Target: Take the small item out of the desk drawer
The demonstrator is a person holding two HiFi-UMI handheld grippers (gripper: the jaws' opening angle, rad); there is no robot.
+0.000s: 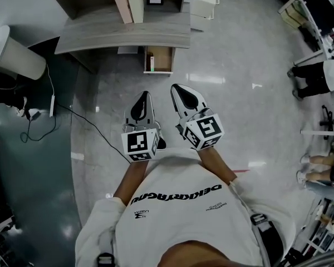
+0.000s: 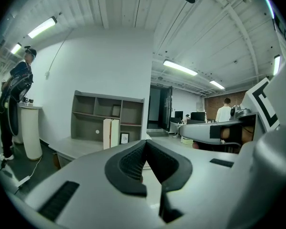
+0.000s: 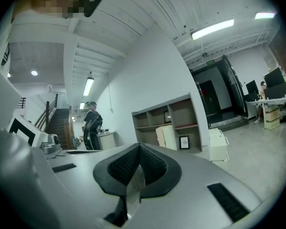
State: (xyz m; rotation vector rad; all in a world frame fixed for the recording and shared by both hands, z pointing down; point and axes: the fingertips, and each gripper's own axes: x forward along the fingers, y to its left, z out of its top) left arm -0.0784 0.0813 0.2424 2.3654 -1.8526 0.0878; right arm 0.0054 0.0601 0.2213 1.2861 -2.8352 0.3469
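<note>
Apparently approach step: left gripper (image 1: 143,97) and right gripper (image 1: 177,89), jaws closed, empty; next must reach the drawer (image 1: 162,59) at 12 o'clock

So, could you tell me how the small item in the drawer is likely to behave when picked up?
The item looks slim and tiny next to the open drawer, so it is probably light. It seems to stand on edge by the drawer's left wall, so a nudge may tip it. It is too small to judge stiffness.
</note>
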